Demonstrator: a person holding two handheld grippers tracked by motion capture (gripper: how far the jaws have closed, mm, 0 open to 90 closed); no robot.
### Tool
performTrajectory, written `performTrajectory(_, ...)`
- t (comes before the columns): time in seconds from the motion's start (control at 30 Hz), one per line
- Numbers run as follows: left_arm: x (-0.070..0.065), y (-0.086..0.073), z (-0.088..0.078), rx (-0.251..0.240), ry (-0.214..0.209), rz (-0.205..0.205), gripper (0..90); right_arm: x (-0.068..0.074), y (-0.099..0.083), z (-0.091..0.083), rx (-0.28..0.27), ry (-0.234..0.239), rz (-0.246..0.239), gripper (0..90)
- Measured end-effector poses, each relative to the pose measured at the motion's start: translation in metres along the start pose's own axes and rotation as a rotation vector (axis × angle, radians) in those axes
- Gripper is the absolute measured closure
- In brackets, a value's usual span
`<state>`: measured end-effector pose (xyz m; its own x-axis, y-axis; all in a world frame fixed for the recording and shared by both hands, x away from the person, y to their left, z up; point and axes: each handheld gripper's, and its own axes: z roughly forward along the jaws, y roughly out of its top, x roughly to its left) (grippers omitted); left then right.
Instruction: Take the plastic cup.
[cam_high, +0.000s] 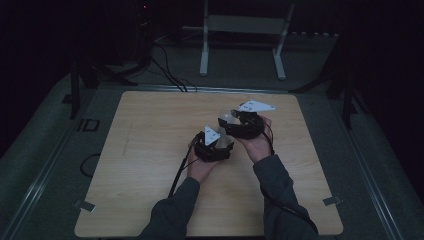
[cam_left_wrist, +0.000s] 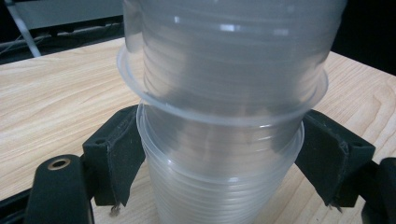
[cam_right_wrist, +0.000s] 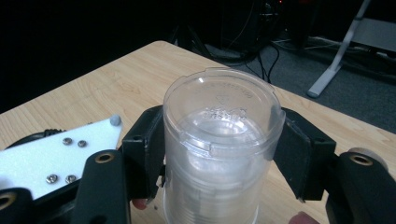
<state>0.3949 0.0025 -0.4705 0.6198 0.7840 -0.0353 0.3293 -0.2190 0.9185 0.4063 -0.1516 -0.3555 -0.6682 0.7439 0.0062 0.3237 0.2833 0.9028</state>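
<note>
Both tools are clamped on nested clear cups just right of the desk (cam_high: 150, 150) centre: left tool (cam_left_wrist: 219, 168) on the lower cup (cam_left_wrist: 219, 186), right tool (cam_right_wrist: 219, 154) on the upper cup (cam_right_wrist: 219, 121) toward 1 o'clock. Squeeze harder and the thin plastic probably buckles or jams.

Both forearms come in wearing dark grey long sleeves (cam_high: 172, 212). The left gripper (cam_high: 214, 145) is a chunky black unit with a pale three-cornered plate on top, a black cable (cam_high: 181, 170) trailing off it. The right gripper (cam_high: 245, 120) matches, black body, pale plate studded with small screws (cam_right_wrist: 60, 158). Brass-ringed holes dot the matt black jaw mounts.
</note>
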Motion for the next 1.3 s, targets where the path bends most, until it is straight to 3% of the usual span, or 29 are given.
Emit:
performTrajectory(0.37, 0.001, -0.001, -0.002, 0.017, 0.001, -0.004, 19.3, 0.001, 0.006, -0.006, -0.03, -0.008, -0.003, 38.5)
performTrajectory(0.73, 0.004, 0.001, -0.014, 0.019, -0.007, -0.011, 17.8, 0.001, 0.013, -0.014, -0.059, -0.016, -0.003, 38.6)
performTrajectory(1.07, 0.007, 0.0, -0.023, 0.027, 0.003, -0.014, 17.8, -0.003, 0.017, -0.021, -0.105, 0.003, 0.048, 38.6)
performTrajectory(1.3, 0.006, -0.001, -0.028, 0.028, -0.002, -0.014, 20.9, -0.003, 0.02, -0.028, -0.119, 0.006, 0.043, 38.6)
